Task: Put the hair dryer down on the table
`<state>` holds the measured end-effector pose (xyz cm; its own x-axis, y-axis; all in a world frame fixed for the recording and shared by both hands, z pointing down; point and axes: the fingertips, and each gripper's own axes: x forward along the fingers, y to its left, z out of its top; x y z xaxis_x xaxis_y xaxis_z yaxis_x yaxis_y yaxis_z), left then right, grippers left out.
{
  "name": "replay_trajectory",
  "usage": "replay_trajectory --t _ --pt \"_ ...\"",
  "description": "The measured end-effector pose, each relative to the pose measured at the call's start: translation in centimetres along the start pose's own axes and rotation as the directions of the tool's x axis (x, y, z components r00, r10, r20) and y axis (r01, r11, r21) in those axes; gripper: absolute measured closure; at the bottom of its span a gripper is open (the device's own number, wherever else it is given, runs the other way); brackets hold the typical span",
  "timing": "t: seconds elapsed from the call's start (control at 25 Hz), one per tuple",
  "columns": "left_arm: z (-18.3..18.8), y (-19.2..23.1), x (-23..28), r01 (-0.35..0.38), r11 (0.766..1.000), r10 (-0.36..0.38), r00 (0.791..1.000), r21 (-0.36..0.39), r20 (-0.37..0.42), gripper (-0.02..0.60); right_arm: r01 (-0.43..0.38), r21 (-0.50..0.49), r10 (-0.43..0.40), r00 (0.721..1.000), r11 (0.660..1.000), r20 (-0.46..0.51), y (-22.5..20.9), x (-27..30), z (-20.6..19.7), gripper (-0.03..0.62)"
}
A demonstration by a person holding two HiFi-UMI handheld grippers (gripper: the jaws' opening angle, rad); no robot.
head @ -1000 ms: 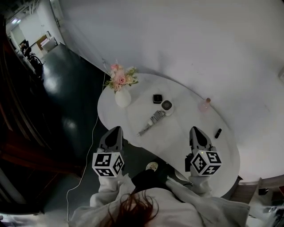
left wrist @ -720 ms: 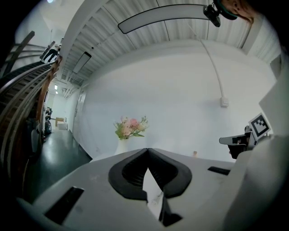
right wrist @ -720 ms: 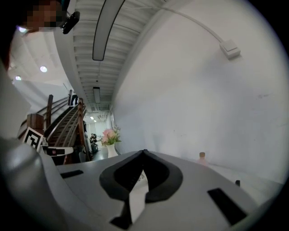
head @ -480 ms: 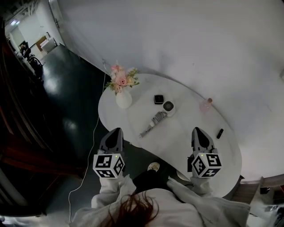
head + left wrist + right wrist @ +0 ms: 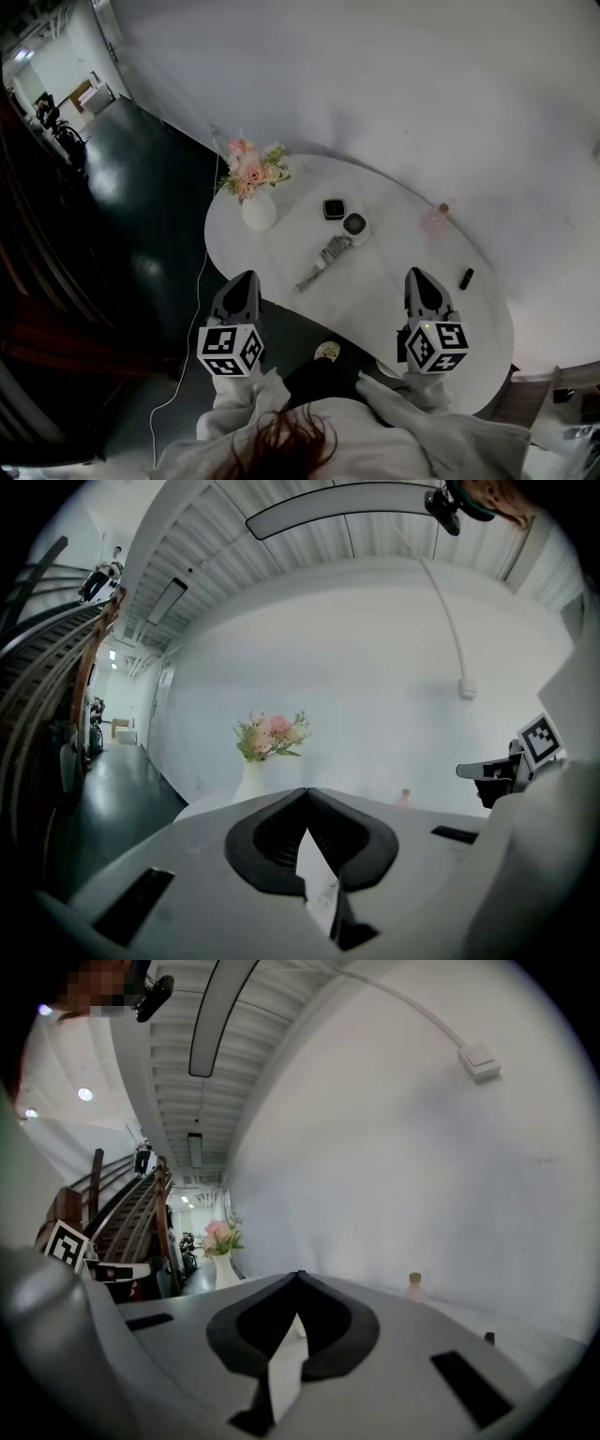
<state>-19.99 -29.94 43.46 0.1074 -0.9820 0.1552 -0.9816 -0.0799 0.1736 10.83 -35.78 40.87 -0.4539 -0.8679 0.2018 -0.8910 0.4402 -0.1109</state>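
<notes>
A grey object with a ribbed head and a thin handle, seemingly the hair dryer [image 5: 324, 257], lies alone in the middle of the white oval table [image 5: 394, 281]. Neither gripper touches it. My left gripper [image 5: 247, 276] hovers at the table's near left edge, shut, with nothing between its jaws. My right gripper [image 5: 416, 274] hangs over the table's near right part, also shut and empty. The left gripper view shows the left gripper [image 5: 306, 790] with its tips met, pointing roughly level past the flowers. In the right gripper view the right gripper [image 5: 299, 1275] shows the same closed tips.
A white vase of pink flowers [image 5: 258, 208] stands at the table's far left. A black square box [image 5: 333, 208], a white round jar [image 5: 354, 225], a pink bottle [image 5: 433, 221] and a small black item [image 5: 465, 278] lie further along. A white wall is behind, with dark floor and a cable [image 5: 195, 319] to the left.
</notes>
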Motion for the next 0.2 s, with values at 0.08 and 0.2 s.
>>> replay_trajectory --t 0.08,0.2 --pt "-0.03 -0.05 0.27 0.003 1.0 -0.003 1.0 0.001 -0.002 0.566 -0.001 0.003 0.001 1.0 1.0 -0.003 -0.04 0.17 -0.12 0.545" --pt "-0.06 -0.15 0.76 0.009 1.0 -0.009 1.0 0.004 -0.004 0.566 -0.004 0.009 0.004 1.0 1.0 -0.006 -0.07 0.5 -0.24 0.545"
